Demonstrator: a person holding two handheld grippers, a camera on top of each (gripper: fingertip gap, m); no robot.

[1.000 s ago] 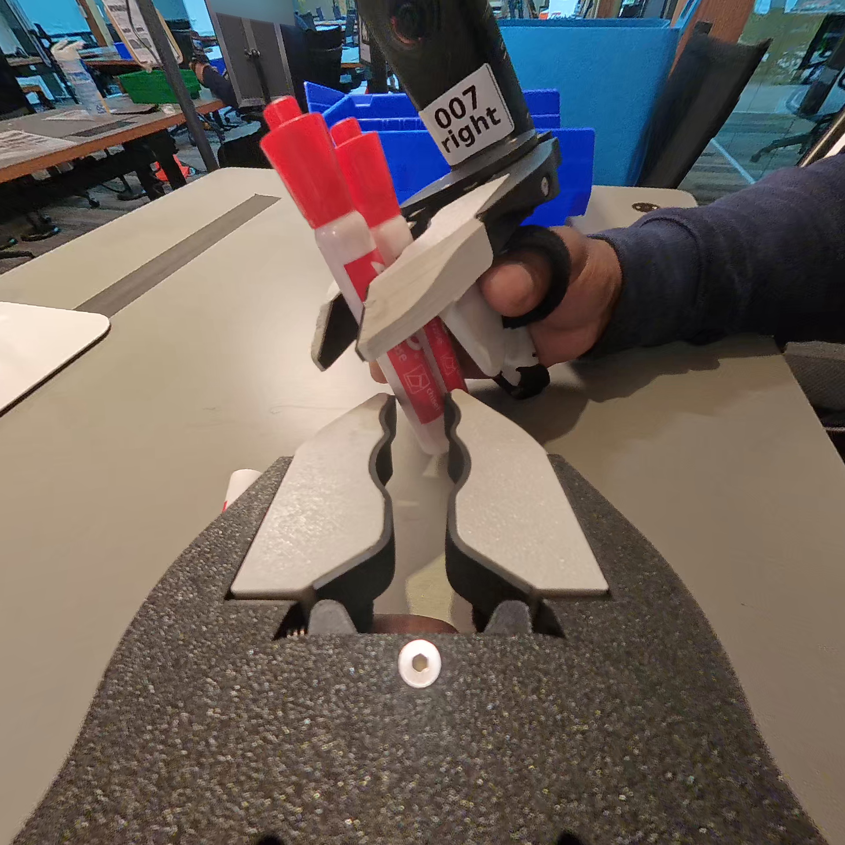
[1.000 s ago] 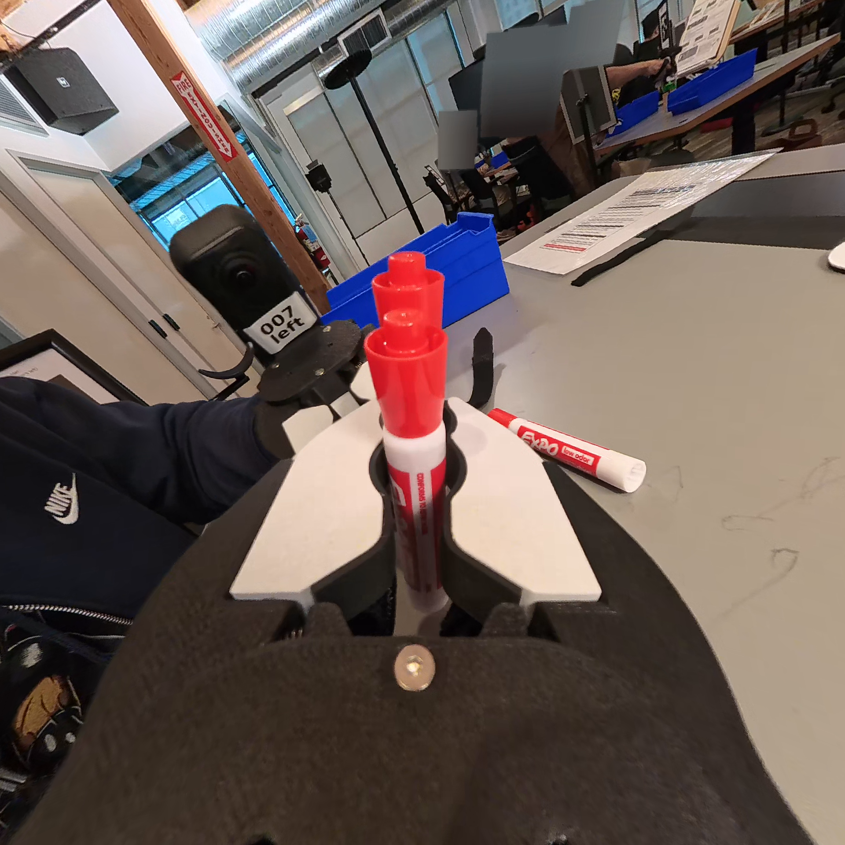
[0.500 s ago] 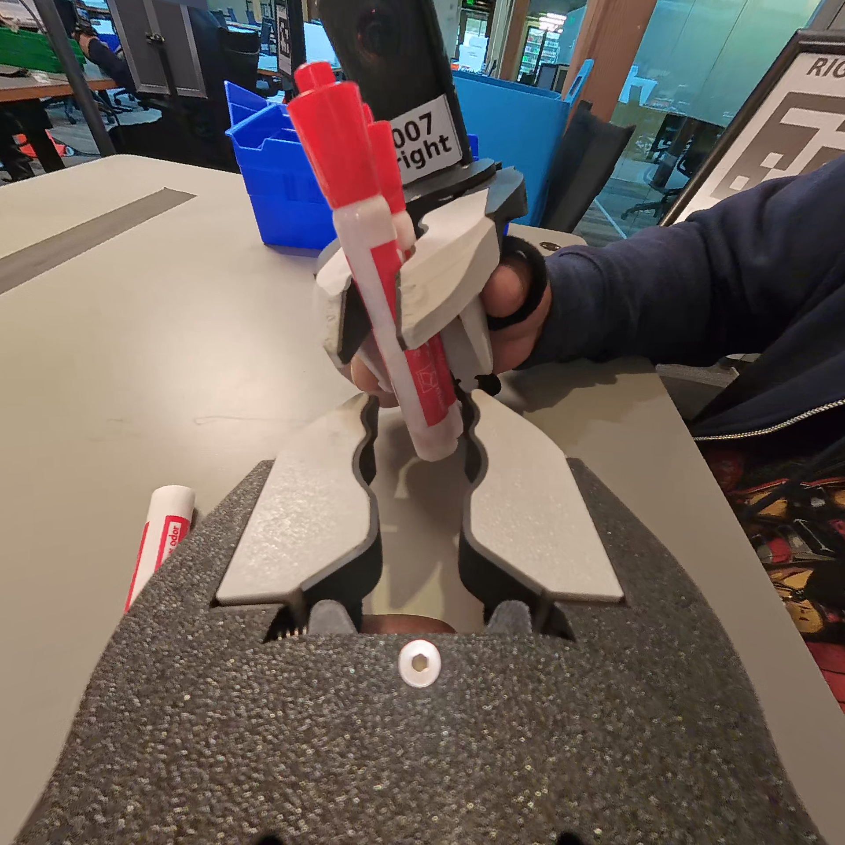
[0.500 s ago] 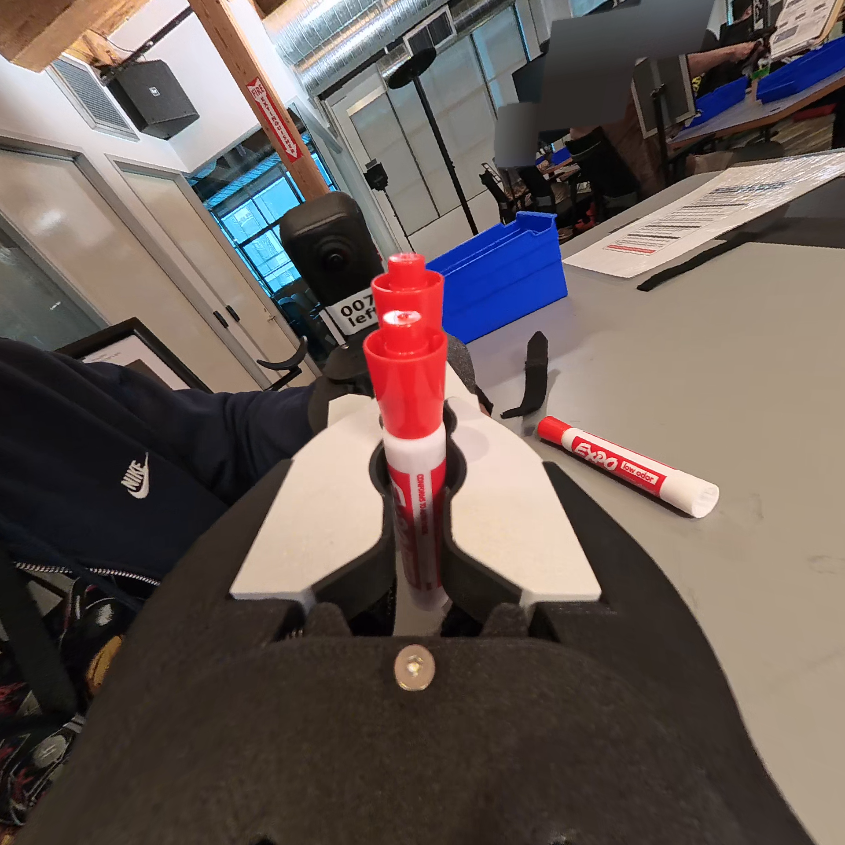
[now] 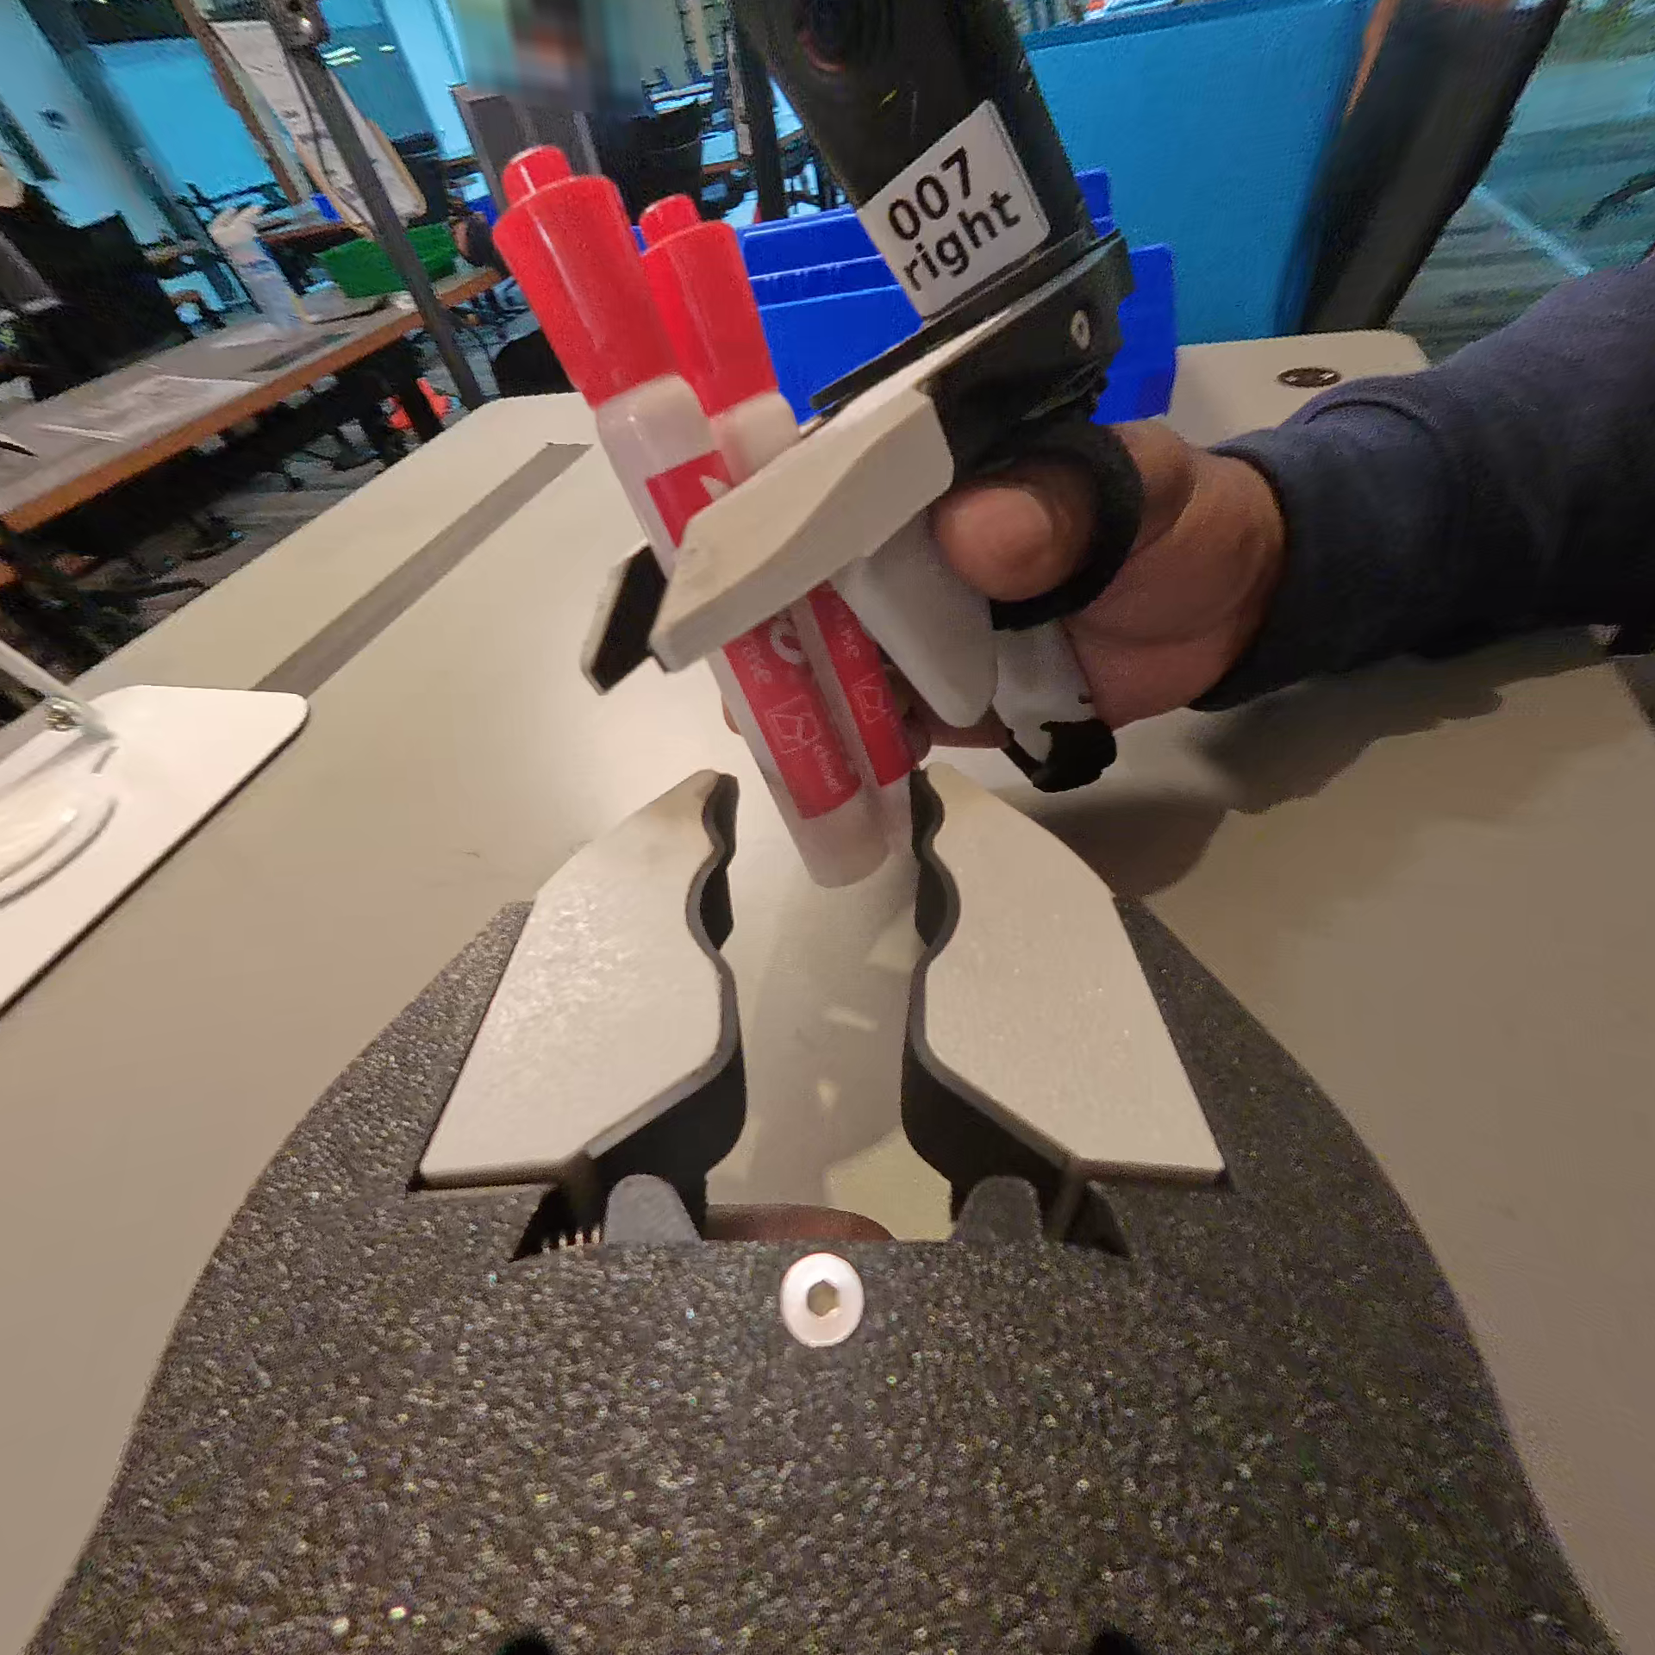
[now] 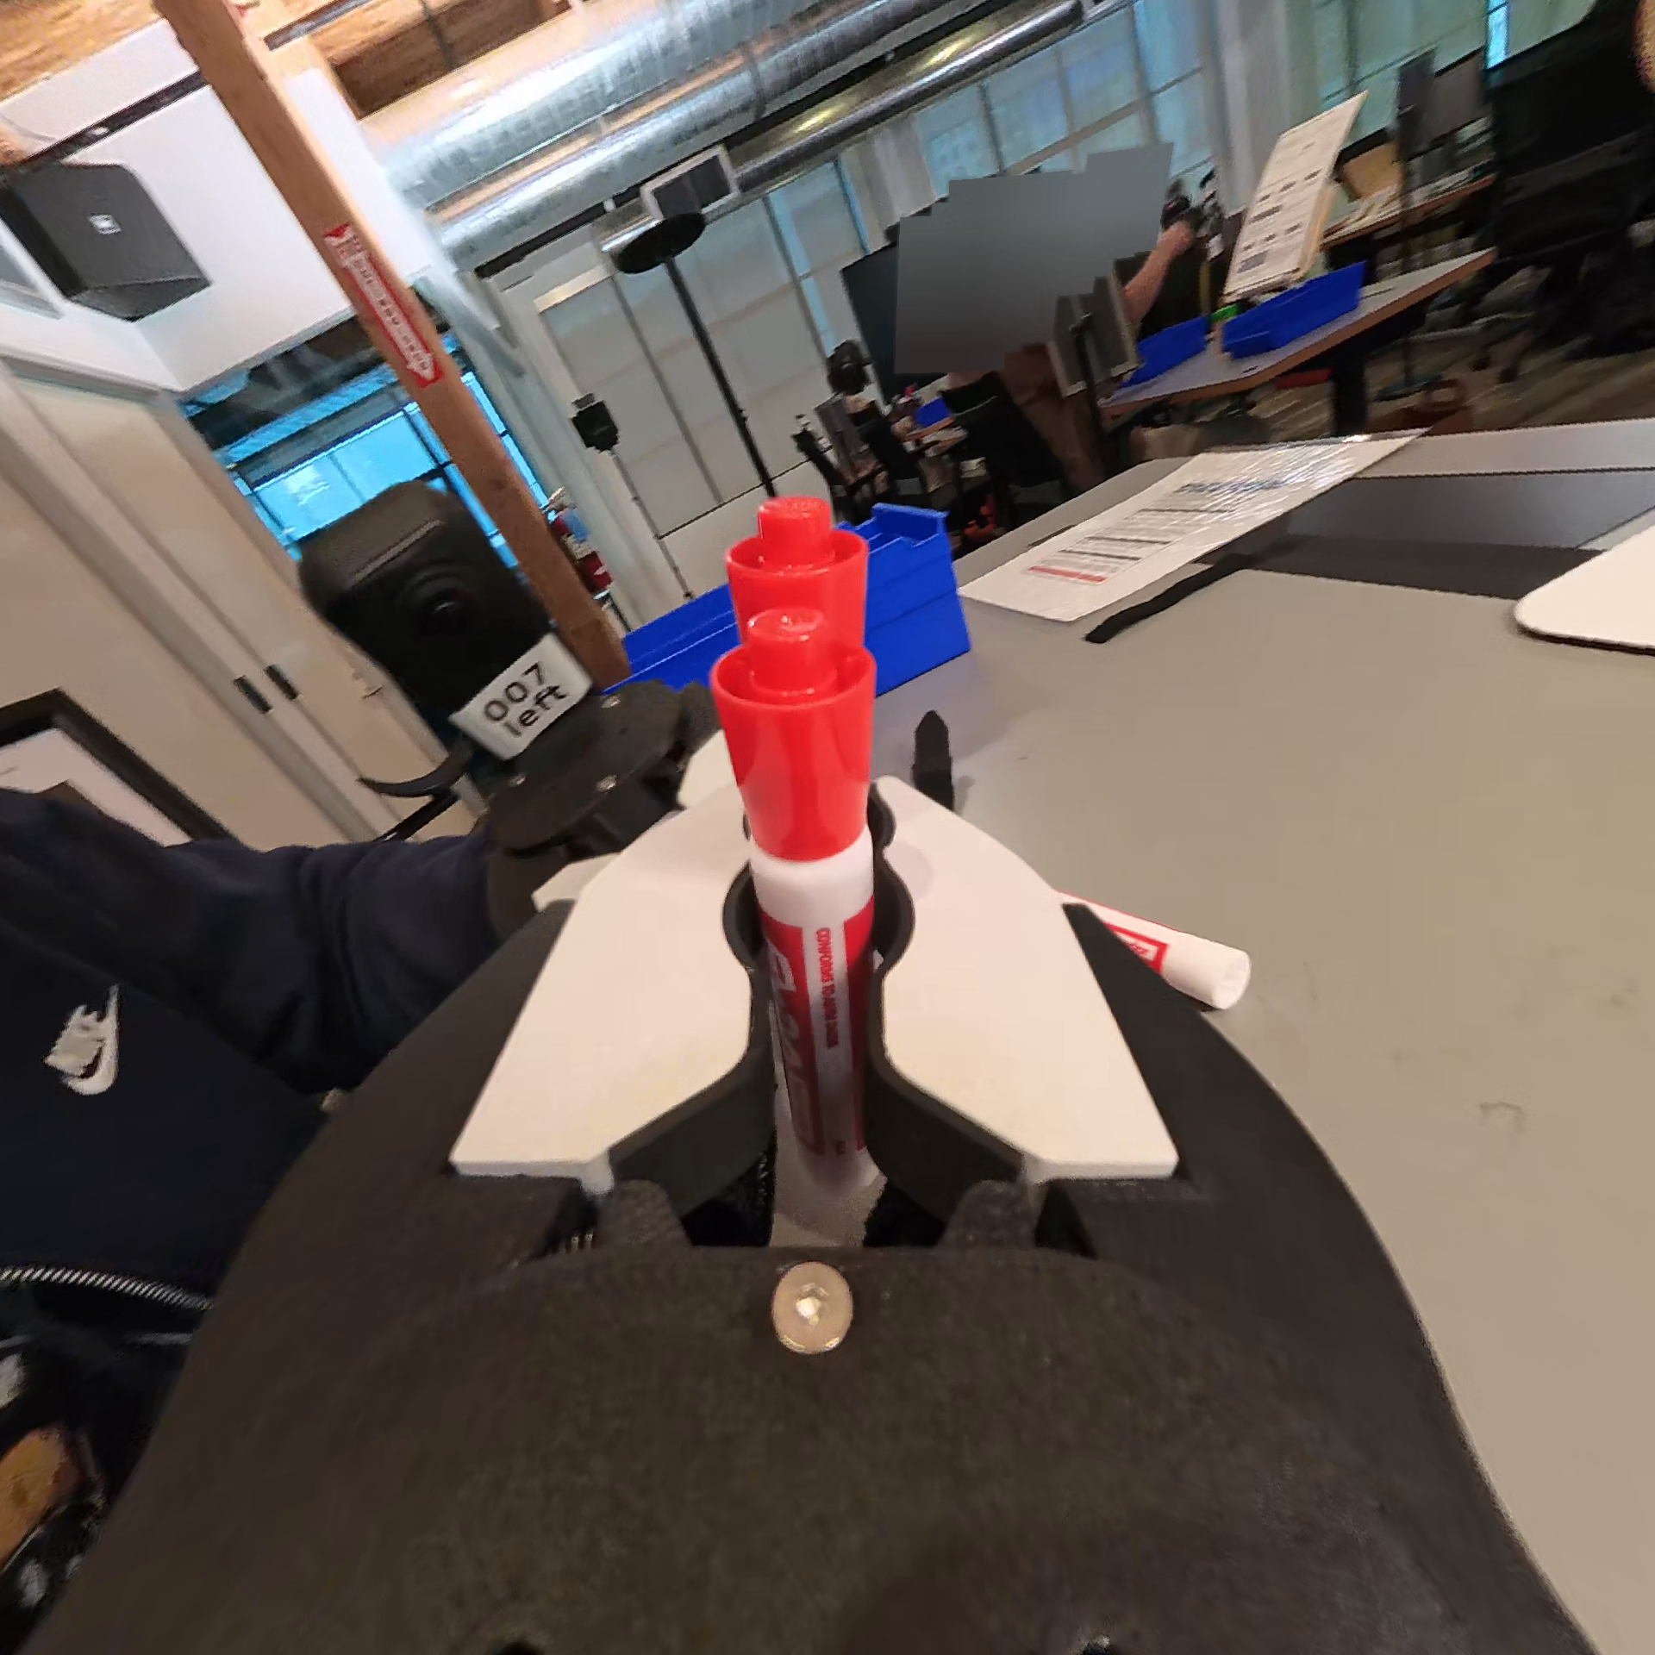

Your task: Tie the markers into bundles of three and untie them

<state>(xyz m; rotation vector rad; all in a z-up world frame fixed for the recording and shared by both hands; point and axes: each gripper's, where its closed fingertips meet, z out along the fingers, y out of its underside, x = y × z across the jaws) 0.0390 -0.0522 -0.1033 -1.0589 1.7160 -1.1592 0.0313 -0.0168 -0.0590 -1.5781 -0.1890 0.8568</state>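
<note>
open table (image 5: 313,896) all round — blue bins (image 5: 851,295) at the far edge
right gripper (image 6: 810,896) clamps two red markers (image 5: 770,681) upright; their butts sit between the spread left gripper (image 5: 819,833) fingers — third marker (image 6: 1173,963) lies beside.

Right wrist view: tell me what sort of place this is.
Probably an open-plan office or lab workspace. Rows of worktables carry blue bins, glass partition walls run behind, and exposed ducts cross the ceiling. The right gripper holds red markers over a grey table.
</note>
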